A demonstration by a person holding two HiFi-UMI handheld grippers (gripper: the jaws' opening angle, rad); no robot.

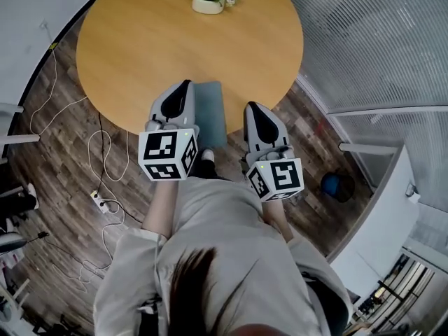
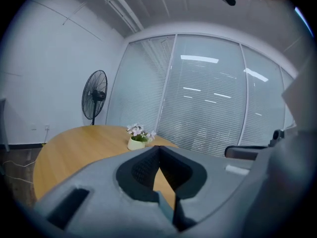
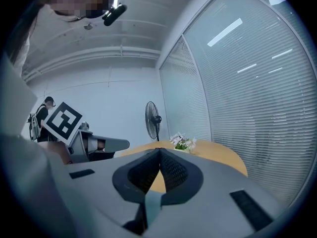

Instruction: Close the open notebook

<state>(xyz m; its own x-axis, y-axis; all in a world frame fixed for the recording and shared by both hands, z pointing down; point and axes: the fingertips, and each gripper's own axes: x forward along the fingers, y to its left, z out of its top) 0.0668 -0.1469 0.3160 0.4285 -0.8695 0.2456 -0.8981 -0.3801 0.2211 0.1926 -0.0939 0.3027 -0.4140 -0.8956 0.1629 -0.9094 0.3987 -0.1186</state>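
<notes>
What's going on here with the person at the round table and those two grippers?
A person stands at a round wooden table, holding the left gripper and right gripper on either side of a grey-blue notebook at the near edge. The notebook lies flat and looks closed. Both grippers have their jaws together and hold nothing. A small flower pot sits at the far side.

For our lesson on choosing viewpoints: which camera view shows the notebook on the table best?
The head view: the notebook lies flat at the near edge of the table, between the left gripper and the right gripper. Both gripper views show only a bluish sliver low between their shut jaws, possibly the notebook.
</notes>
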